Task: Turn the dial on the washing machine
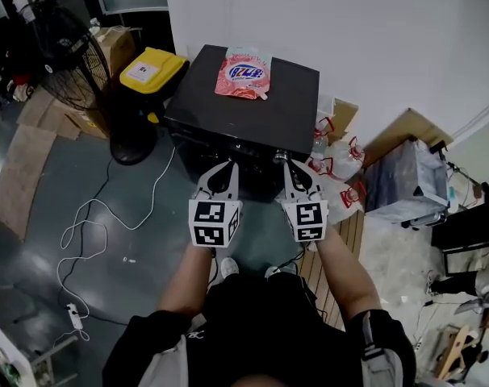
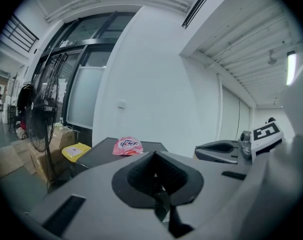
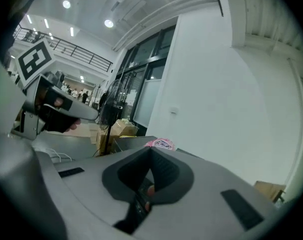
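Note:
The black washing machine (image 1: 228,95) stands against the white wall, with a pink detergent bag (image 1: 244,73) lying on its lid. A small silvery dial (image 1: 279,157) shows at the front edge, right of centre. My left gripper (image 1: 231,166) and right gripper (image 1: 286,164) are held side by side just in front of the machine, both with jaws together and nothing between them. The right gripper's tips are close beside the dial; whether they touch it I cannot tell. In the left gripper view the machine (image 2: 104,151) and bag (image 2: 127,146) lie ahead beyond my left gripper (image 2: 154,154).
A standing fan (image 1: 67,55) and a yellow-lidded bin (image 1: 152,69) are left of the machine, with cardboard boxes (image 1: 107,43) behind. A white cable (image 1: 91,232) loops over the floor at left. Plastic jugs (image 1: 341,160) and a wooden pallet (image 1: 341,248) crowd the right side.

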Available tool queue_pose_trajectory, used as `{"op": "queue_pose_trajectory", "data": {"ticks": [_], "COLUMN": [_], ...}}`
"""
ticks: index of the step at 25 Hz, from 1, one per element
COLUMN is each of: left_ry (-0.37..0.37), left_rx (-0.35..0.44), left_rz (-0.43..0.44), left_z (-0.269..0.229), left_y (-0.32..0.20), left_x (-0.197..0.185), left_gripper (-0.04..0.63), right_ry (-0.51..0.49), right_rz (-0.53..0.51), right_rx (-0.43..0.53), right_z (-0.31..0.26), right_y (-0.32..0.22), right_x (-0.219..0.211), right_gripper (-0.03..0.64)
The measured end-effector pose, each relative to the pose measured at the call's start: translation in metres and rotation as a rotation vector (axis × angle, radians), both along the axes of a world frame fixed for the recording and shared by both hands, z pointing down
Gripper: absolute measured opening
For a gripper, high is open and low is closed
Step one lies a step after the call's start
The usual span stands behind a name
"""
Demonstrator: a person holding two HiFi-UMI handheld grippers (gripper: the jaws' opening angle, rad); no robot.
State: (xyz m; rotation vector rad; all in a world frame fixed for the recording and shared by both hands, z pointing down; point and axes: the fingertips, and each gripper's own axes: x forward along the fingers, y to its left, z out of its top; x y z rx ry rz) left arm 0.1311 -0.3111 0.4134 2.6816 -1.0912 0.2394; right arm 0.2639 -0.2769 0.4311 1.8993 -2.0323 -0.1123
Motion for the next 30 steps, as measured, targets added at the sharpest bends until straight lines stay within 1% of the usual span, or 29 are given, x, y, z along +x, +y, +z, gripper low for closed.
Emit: {"op": "queue_pose_trajectory", "data": {"ticks": [3, 7, 9, 11, 13, 16, 19, 22, 25, 26, 30], "left_ry": [-0.009, -0.009, -0.009, -0.015, -0.019, -0.017, -0.022, -0.02, -0.027, -0.029, -0.04], "left_rx": [-0.017, -0.035, -0.051, -0.066, -0.075, -0.091, -0.114, -0.138, -0.154, -0.159, -0.176], "left_rz": [-0.031, -0.102, -0.144, -0.179, -0.209, -0.26, -0.308, -0.353, -0.389, -0.398, -0.423], "left_z": [0.008, 0.018, 0.024, 0.031, 0.037, 0.047, 0.062, 0.076, 0.089, 0.093, 0.105], "left_y": [-0.002, 0.002, 0.006, 0.013, 0.019, 0.029, 0.041, 0.049, 0.059, 0.061, 0.071], "left_x": [-0.002, -0.01, -0.014, -0.013, -0.01, -0.007, -0.005, -0.006, -0.009, -0.009, -0.01], "left_gripper": [0.011, 0.011, 0.011, 0.011, 0.011, 0.011, 0.011, 0.011, 0.011, 0.011, 0.011], "right_ry": [0.121, 0.289, 0.346, 0.405, 0.486, 0.632, 0.816, 0.993, 1.132, 1.179, 1.378], "right_rz": [-0.088, -0.207, -0.291, -0.385, -0.467, -0.57, -0.672, -0.735, -0.77, -0.782, -0.838], "right_rx": [-0.062, -0.15, -0.185, -0.227, -0.271, -0.326, -0.37, -0.4, -0.416, -0.417, -0.388], "right_z": [0.018, 0.044, 0.057, 0.072, 0.09, 0.12, 0.153, 0.183, 0.205, 0.212, 0.238], "right_y": [-0.009, -0.013, -0.015, -0.016, -0.016, -0.017, -0.02, -0.029, -0.041, -0.045, -0.058], "right_x": [0.003, 0.012, 0.014, 0.016, 0.019, 0.027, 0.038, 0.054, 0.065, 0.068, 0.074], "right_gripper": [0.002, 0.008, 0.035, 0.081, 0.115, 0.145, 0.176, 0.191, 0.236, 0.246, 0.253]}}
